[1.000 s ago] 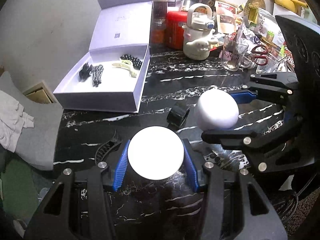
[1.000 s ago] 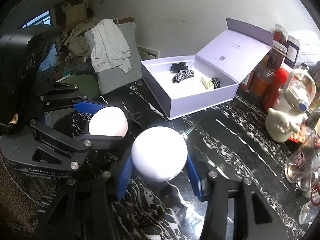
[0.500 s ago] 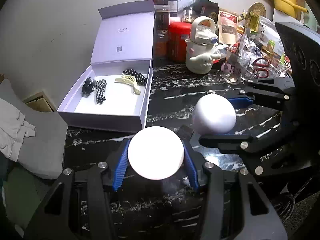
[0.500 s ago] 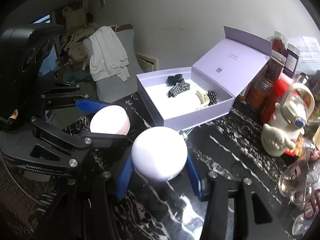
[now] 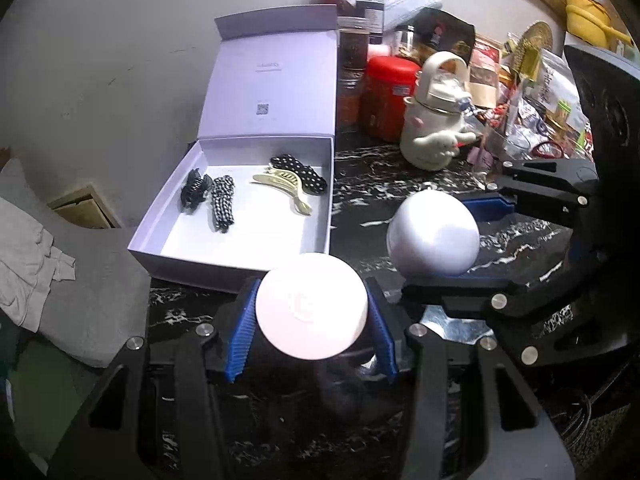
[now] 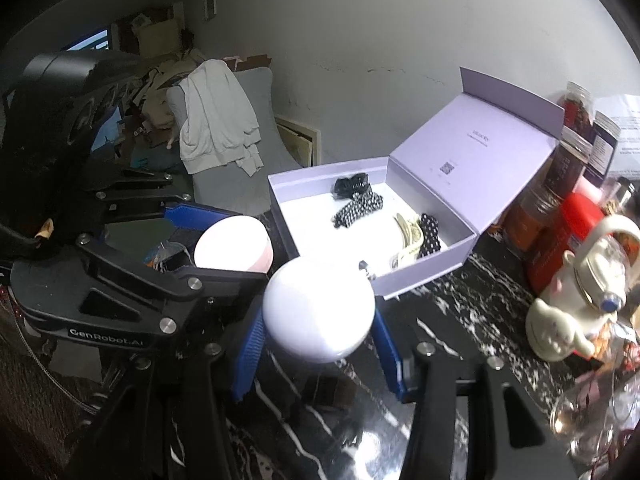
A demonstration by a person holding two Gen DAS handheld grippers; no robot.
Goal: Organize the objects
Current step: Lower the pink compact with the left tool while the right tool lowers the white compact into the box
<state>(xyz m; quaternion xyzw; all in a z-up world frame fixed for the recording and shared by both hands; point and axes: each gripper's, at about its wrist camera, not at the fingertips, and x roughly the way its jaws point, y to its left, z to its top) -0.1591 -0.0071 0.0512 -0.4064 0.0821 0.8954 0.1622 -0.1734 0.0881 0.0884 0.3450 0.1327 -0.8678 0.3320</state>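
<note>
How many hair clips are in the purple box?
4. In the box: a black clip at the left, a checkered one beside it, a cream one, and a polka-dot one behind it. More may be hidden.

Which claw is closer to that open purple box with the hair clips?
Left. The left claw, holding a white jar, sits right at the purple box's front wall; the right claw, holding a white dome, hangs off to the side.

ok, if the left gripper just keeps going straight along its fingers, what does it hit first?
Most likely the near wall of the open lavender box, straight ahead of the left gripper, which is shut on a white round jar. Depth is unclear; aimed downward, it may meet the black marble table first.
</note>
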